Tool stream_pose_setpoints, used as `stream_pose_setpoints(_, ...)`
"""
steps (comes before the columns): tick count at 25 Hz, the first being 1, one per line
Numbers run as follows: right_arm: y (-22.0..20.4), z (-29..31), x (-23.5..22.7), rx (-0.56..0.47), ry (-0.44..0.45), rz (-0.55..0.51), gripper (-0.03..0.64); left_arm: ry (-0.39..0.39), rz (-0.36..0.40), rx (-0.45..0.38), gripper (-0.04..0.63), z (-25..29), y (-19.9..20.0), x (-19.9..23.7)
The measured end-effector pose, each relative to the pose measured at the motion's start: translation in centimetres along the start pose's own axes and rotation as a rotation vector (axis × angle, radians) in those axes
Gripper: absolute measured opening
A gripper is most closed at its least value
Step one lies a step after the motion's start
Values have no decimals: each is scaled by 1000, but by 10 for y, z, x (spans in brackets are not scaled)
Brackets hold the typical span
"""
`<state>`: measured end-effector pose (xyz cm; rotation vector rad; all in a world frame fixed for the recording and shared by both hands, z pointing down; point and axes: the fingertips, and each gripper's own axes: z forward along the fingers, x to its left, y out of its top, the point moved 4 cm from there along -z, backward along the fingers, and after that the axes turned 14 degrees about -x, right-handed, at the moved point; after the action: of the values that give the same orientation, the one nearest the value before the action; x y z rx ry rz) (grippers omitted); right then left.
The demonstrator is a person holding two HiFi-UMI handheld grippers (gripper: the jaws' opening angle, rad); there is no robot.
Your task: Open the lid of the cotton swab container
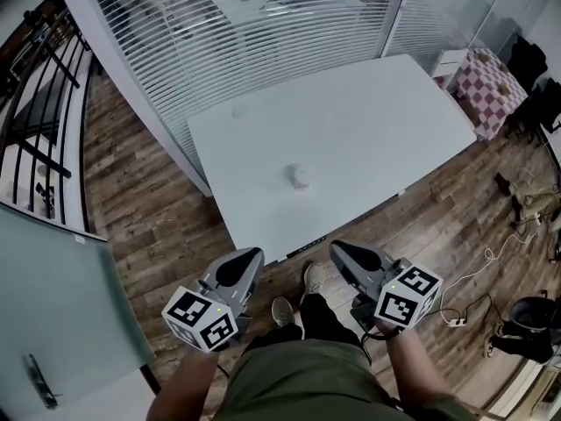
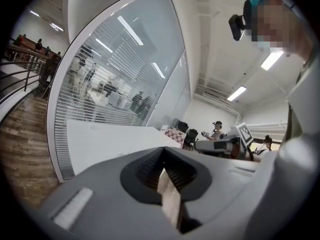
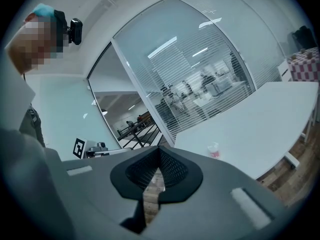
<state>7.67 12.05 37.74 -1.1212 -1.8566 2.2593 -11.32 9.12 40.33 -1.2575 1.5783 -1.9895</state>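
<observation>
The cotton swab container (image 1: 301, 176) is a small round white tub standing alone near the middle of the white table (image 1: 368, 139); in the right gripper view the container (image 3: 213, 150) shows small, with a reddish base. My left gripper (image 1: 248, 254) and right gripper (image 1: 337, 247) hover side by side in front of the table's near edge, well short of the container. Both are shut with nothing between the jaws. In the left gripper view the left gripper (image 2: 161, 170) points toward the table edge; the right gripper (image 3: 159, 170) does the same.
A glass wall with blinds (image 1: 228, 33) runs behind the table. A chair with a checked cushion (image 1: 487, 84) stands at the far right. Cables and a power strip (image 1: 456, 318) lie on the wood floor. A glass door (image 1: 61, 305) is at my left.
</observation>
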Motion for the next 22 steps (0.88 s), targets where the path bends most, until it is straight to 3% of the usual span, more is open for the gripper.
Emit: stream_pose_setpoints(22, 11, 69, -115, 129, 67, 84, 10, 106, 10, 122, 8, 117, -46, 61)
